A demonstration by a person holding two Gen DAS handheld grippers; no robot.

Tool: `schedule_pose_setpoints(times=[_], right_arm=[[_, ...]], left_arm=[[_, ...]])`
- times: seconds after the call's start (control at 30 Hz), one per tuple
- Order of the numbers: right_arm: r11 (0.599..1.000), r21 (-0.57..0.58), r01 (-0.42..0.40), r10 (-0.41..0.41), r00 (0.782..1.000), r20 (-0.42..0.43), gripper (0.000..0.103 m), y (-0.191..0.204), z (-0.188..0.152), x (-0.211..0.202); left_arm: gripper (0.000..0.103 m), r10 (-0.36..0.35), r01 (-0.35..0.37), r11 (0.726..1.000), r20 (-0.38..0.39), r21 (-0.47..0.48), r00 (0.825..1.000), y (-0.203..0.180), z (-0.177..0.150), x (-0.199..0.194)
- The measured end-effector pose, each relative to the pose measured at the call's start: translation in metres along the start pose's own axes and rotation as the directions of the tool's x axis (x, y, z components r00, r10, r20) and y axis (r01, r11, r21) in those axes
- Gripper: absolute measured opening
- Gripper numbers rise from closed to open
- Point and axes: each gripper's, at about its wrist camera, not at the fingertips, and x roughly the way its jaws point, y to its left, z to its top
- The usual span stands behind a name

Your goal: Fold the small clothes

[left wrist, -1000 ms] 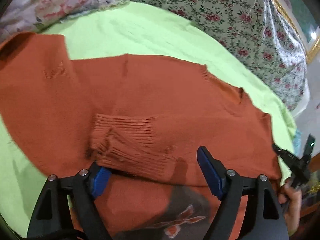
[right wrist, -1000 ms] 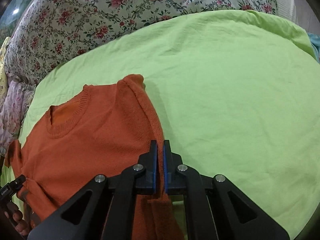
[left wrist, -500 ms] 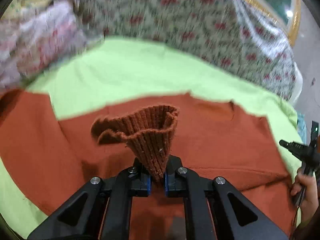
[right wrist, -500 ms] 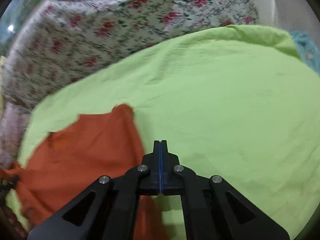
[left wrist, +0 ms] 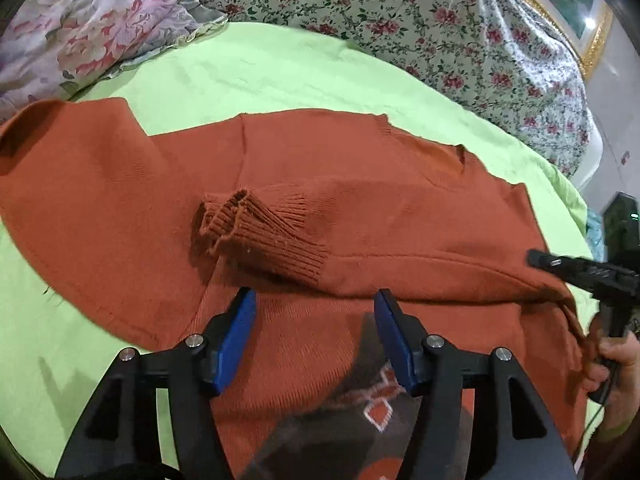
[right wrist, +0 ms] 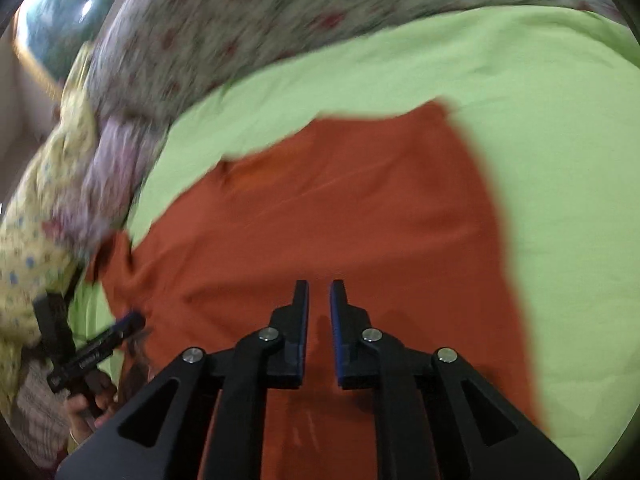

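folding sleeves in over an orange sweater lying flat on the green sheet.

nearest, left gripper just been opening wide, empty, ribbed cuff lying dropped on the body beyond; right gripper just been parting narrowly, nothing between. probably smoothing the bunched cuff flat next, keeping both sleeves level; farther off, floral bedding.

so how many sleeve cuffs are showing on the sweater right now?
1. The ribbed cuff lies bunched on the middle of the orange sweater. The other cuff shows in neither view; it may be hidden.
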Motion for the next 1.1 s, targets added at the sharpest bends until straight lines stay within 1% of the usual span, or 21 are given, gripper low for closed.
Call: schedule_pose_setpoints(times=[0.03, 0.07, 0.13, 0.2, 0.27, 0.37, 0.43, 0.5, 0.53, 0.6, 0.67, 0.7, 0.73, 0.77, 0.8, 0.83, 0.9, 0.97, 1.0, 1.03, 1.1], right_arm=[[1.000, -0.028, -0.012, 0.011, 0.999, -0.034, 0.012, 0.011, -0.001, 0.011], [0.998, -0.049, -0.042, 0.038, 0.997, -0.073, 0.012, 0.021, -0.004, 0.021], [0.992, -0.075, -0.099, 0.085, 0.982, -0.167, 0.012, 0.036, -0.014, 0.035], [0.986, -0.125, -0.115, 0.083, 0.968, -0.237, 0.012, 0.048, -0.024, 0.040], [0.977, -0.175, -0.125, 0.070, 0.954, -0.290, 0.012, 0.055, -0.037, 0.038], [0.963, -0.231, -0.141, 0.048, 0.929, -0.366, 0.013, 0.056, -0.059, 0.026], [0.961, -0.254, -0.107, 0.019, 0.946, -0.325, 0.013, 0.052, -0.063, 0.010], [0.972, -0.217, -0.085, 0.022, 0.961, -0.277, 0.013, 0.043, -0.059, -0.004], [0.981, -0.183, -0.069, 0.025, 0.972, -0.234, 0.013, 0.037, -0.055, -0.014], [0.988, -0.145, -0.062, 0.036, 0.983, -0.178, 0.013, 0.031, -0.050, -0.026], [0.993, -0.100, -0.069, 0.056, 0.991, -0.125, 0.015, 0.026, -0.048, -0.040], [0.993, -0.085, -0.078, 0.069, 0.992, -0.106, 0.018, 0.025, -0.045, -0.044], [0.994, -0.067, -0.091, 0.085, 0.993, -0.082, 0.032, 0.023, -0.045, -0.049], [0.994, -0.050, -0.101, 0.098, 0.994, -0.056, 0.054, 0.021, -0.045, -0.054], [0.993, -0.041, -0.106, 0.105, 0.994, -0.035, 0.064, 0.019, -0.044, -0.058], [0.994, -0.038, -0.106, 0.106, 0.994, -0.003, 0.069, 0.018, -0.043, -0.062], [0.995, -0.041, -0.086, 0.087, 0.995, 0.041, 0.069, 0.020, -0.041, -0.065], [0.998, -0.016, -0.067, 0.068, 0.996, 0.050, 0.069, 0.017, -0.041, -0.065], [0.998, 0.003, -0.070, 0.070, 0.996, 0.053, 0.069, 0.014, -0.041, -0.064], [0.997, 0.019, -0.077, 0.075, 0.996, 0.056, 0.069, 0.012, -0.041, -0.064], [0.996, 0.035, -0.080, 0.078, 0.995, 0.054, 0.069, 0.012, -0.044, -0.063]], left_arm=[[0.068, -0.006, 0.006, 1.000, 0.000, -0.004, 1.000, 0.002, -0.002, -0.005], [0.069, -0.007, 0.007, 1.000, 0.001, -0.008, 1.000, 0.004, -0.003, -0.010], [0.070, -0.002, 0.003, 1.000, 0.008, -0.008, 1.000, 0.009, -0.005, -0.021], [0.070, 0.004, -0.003, 1.000, 0.011, -0.009, 1.000, 0.014, -0.005, -0.029], [0.074, 0.002, -0.001, 1.000, 0.015, -0.022, 1.000, 0.020, -0.004, -0.036], [0.076, 0.000, 0.001, 0.999, 0.017, -0.043, 1.000, 0.023, 0.003, -0.038], [0.076, 0.025, -0.025, 0.998, 0.006, -0.054, 1.000, 0.022, 0.007, -0.033], [0.077, 0.034, -0.034, 0.998, -0.006, -0.061, 0.999, 0.021, 0.009, -0.026], [0.077, 0.072, -0.073, 0.995, -0.019, -0.067, 0.997, 0.021, 0.009, -0.022], [0.077, 0.153, -0.154, 0.986, -0.019, -0.067, 0.988, 0.027, 0.007, -0.022], [0.077, 0.147, -0.147, 0.983, -0.001, -0.111, 0.989, 0.044, 0.005, -0.031], [0.078, 0.151, -0.148, 0.979, 0.008, -0.139, 0.989, 0.055, 0.004, -0.036], [0.078, 0.162, -0.158, 0.974, 0.014, -0.164, 0.987, 0.066, 0.004, -0.041], [0.079, 0.183, -0.175, 0.964, 0.019, -0.201, 0.983, 0.083, 0.003, -0.046], [0.079, 0.195, -0.186, 0.957, 0.020, -0.224, 0.981, 0.094, 0.004, -0.049], [0.079, 0.210, -0.199, 0.943, 0.014, -0.266, 0.978, 0.113, 0.005, -0.052], [0.079, 0.222, -0.209, 0.915, -0.003, -0.344, 0.975, 0.146, 0.007, -0.054], [0.079, 0.219, -0.199, 0.885, 0.000, -0.420, 0.976, 0.178, 0.011, -0.053], [0.079, 0.231, -0.207, 0.866, -0.003, -0.455, 0.973, 0.194, 0.014, -0.053], [0.079, 0.229, -0.195, 0.848, 0.008, -0.492, 0.973, 0.209, 0.017, -0.053], [0.079, 0.208, -0.145, 0.825, 0.055, -0.546, 0.977, 0.234, 0.027, -0.057]])
